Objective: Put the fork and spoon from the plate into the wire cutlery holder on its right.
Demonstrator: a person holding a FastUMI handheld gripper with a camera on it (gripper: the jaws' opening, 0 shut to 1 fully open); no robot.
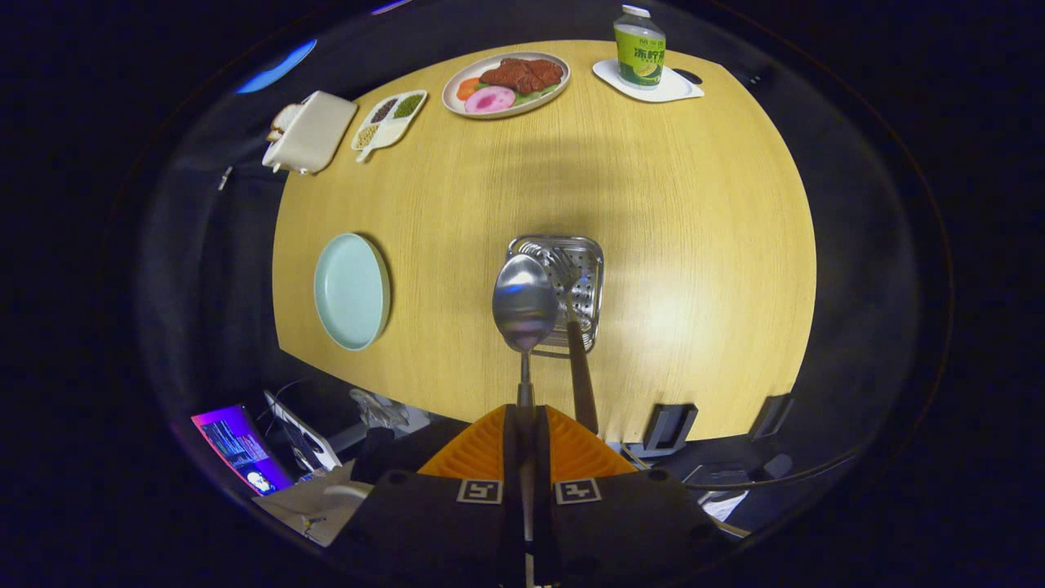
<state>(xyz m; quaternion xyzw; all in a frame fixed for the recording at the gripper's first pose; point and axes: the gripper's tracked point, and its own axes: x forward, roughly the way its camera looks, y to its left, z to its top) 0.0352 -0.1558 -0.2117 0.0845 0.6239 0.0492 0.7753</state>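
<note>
Where the claw (526, 425) pinches the spoon (523, 302) by its stem, both fingers pressed together on it, the handle's lower end is hidden between them. Its bowl hangs over the wire cutlery holder (589, 269), covering part of it. A fork (576, 343) already stands inside. Left on the surface (694, 245), the plate (352, 291) lies bare.
</note>
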